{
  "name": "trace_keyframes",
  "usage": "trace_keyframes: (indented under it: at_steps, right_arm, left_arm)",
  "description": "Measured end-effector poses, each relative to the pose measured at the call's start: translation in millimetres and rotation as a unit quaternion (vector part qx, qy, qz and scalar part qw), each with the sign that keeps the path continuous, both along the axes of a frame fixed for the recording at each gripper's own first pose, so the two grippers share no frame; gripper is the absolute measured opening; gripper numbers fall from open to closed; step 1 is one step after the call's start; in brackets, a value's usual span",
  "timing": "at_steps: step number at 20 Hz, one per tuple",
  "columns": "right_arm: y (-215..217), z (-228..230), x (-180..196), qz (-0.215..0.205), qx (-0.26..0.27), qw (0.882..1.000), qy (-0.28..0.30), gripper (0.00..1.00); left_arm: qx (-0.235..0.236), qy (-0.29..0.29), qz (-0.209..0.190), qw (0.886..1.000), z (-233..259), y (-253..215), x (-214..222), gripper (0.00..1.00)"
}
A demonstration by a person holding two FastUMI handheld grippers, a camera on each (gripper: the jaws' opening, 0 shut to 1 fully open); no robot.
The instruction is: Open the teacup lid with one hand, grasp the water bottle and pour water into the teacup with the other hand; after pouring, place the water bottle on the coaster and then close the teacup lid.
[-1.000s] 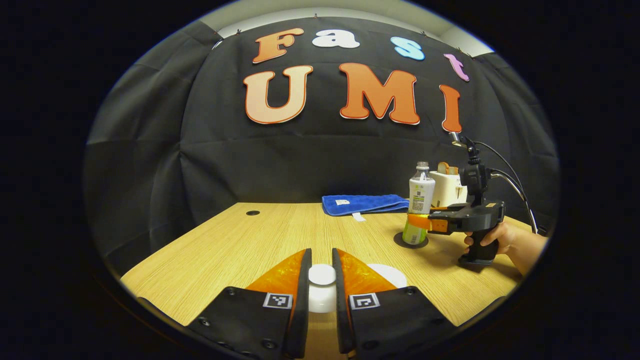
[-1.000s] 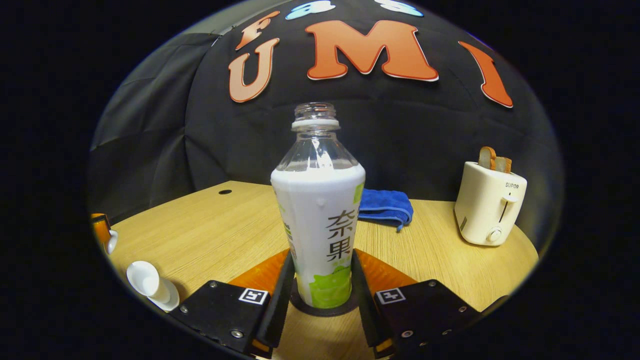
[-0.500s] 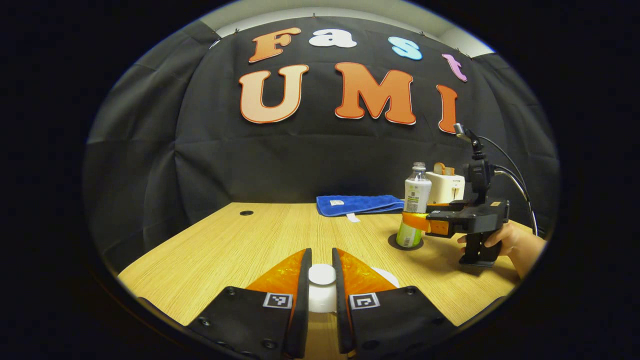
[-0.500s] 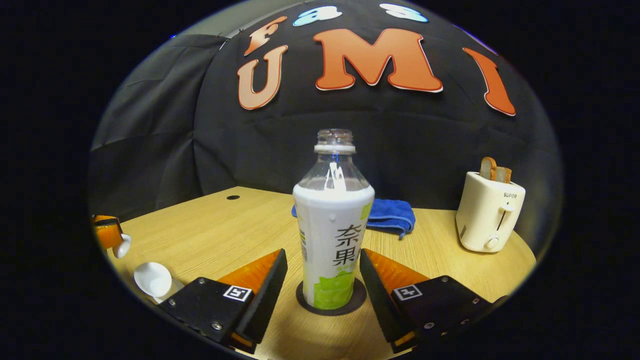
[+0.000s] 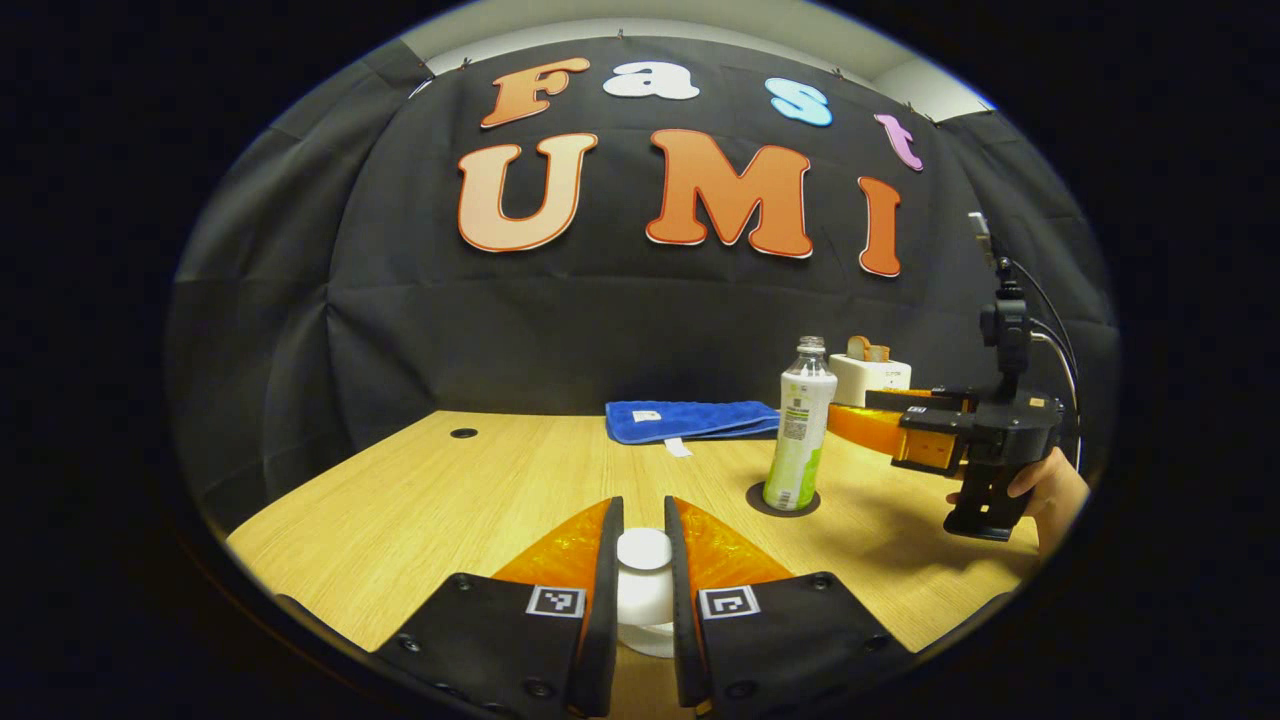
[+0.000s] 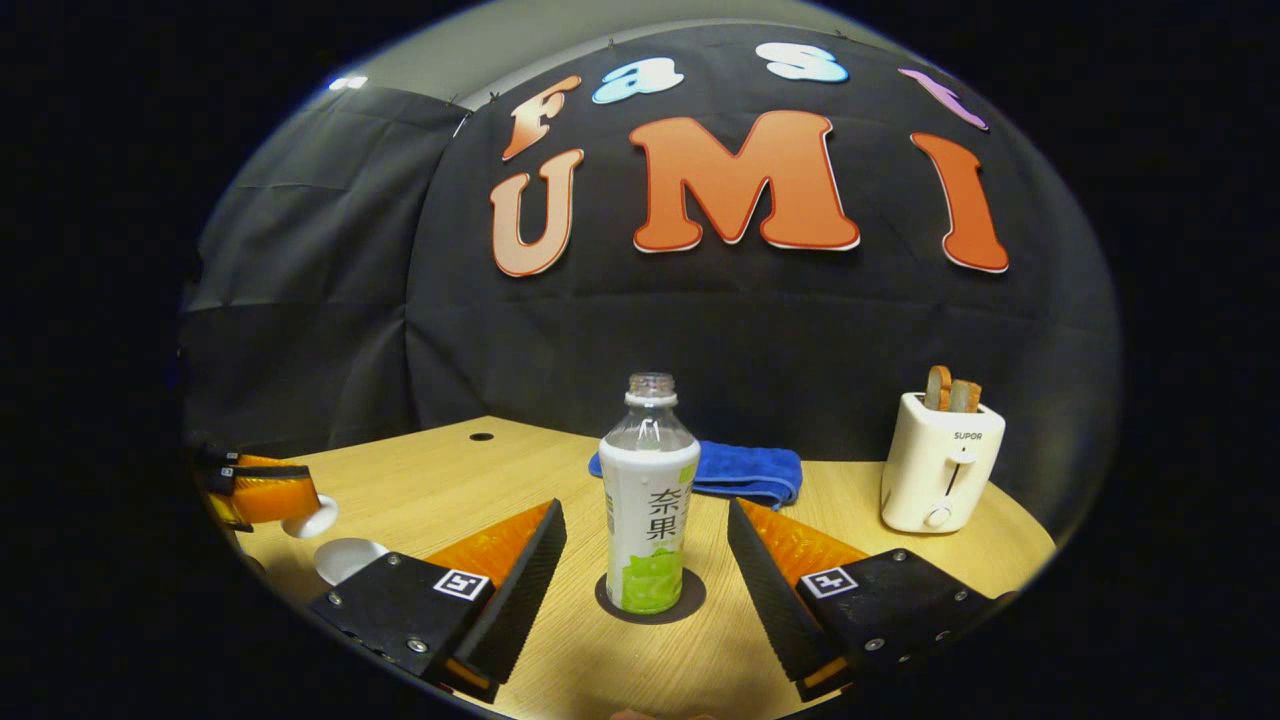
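- Bottle (image 6: pixel 649 520): uncapped, upright on the coaster (image 6: pixel 690 597), mid-table (image 6: pixel 520 470).
- Right gripper (image 6: pixel 640 560): fingers spread, either side of the bottle, not touching.
- Left gripper (image 5: pixel 643 560): pinching the lid (image 5: pixel 643 585).
- Cup (image 6: pixel 345 557): left of the bottle, near the table edge.
- Towel (image 6: pixel 745 470), toaster (image 6: pixel 940 460): behind the bottle.

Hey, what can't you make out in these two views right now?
- Water in the teacup: too small, at the right gripper view's edge; in the left gripper view, the left gripper and lid cover it.
- Bottle fill level: its label hides it in both views.
- Person holding the right gripper: cut off at the left gripper view's edge past the hand.
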State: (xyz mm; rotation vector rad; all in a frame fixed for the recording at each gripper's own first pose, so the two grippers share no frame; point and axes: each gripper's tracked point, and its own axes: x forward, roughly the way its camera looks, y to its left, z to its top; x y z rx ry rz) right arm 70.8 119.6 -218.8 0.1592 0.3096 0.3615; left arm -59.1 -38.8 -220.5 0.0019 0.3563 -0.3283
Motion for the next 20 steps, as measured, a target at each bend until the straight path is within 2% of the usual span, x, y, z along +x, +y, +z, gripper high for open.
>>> trace_keyframes:
  at_steps: [6, 12, 20]
  right_arm:
    - [-20, 19, -19, -0.009, 0.005, 1.0, -0.023, 0.97]
    - [-35, 10, -31, -0.023, 0.01, 1.0, -0.012, 0.97]
    - [-36, 12, -37, -0.024, 0.009, 1.0, -0.014, 0.97]
  left_arm:
    - [0.0, 0.02, -0.007, 1.0, -19, -15, 2, 0.27]
    - [0.015, 0.046, -0.006, 0.999, -41, -18, 0, 0.27]
    - [0.034, 0.049, -0.009, 0.998, -51, -22, -1, 0.27]
